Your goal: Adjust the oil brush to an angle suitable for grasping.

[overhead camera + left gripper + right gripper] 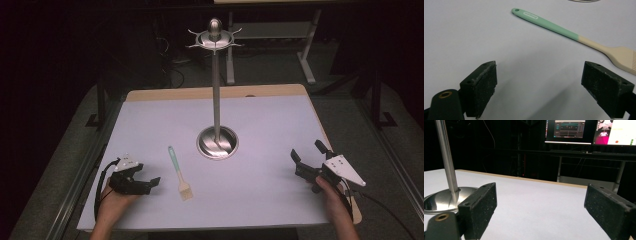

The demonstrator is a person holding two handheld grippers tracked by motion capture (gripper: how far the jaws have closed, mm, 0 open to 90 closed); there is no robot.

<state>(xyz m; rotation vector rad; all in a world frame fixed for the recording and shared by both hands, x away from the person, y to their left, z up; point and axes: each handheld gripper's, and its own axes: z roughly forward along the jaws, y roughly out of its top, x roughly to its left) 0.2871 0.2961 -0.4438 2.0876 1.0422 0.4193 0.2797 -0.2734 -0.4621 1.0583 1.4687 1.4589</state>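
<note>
So from where I'm sitting nothing's really started yet, I'd say we're right at the beginning: the pastry brush (179, 173) is lying flat on the surface (150, 120), untouched, and both tongs are empty. My left tongs (150, 185) are spread wide open with nothing between the jaws, parked just to the left of the brush and aimed toward it; in the left gripper view the brush (564, 31) sits a bit ahead of the jaws, not between them. Right tongs (307, 155) are open too, well off on the right side, looking past the base of the tall metal stand (216, 100) in the middle. Brush orientation: long axis runs mostly front to back in the high view, tilted a little, with the green handle end and its hang hole pointing away toward the stand's base and the cream bristle end pointing back toward me. My guess is the whole job is still left: grab the handle, lift it, and probably hang it by that hole on one of the hooks up top
</note>
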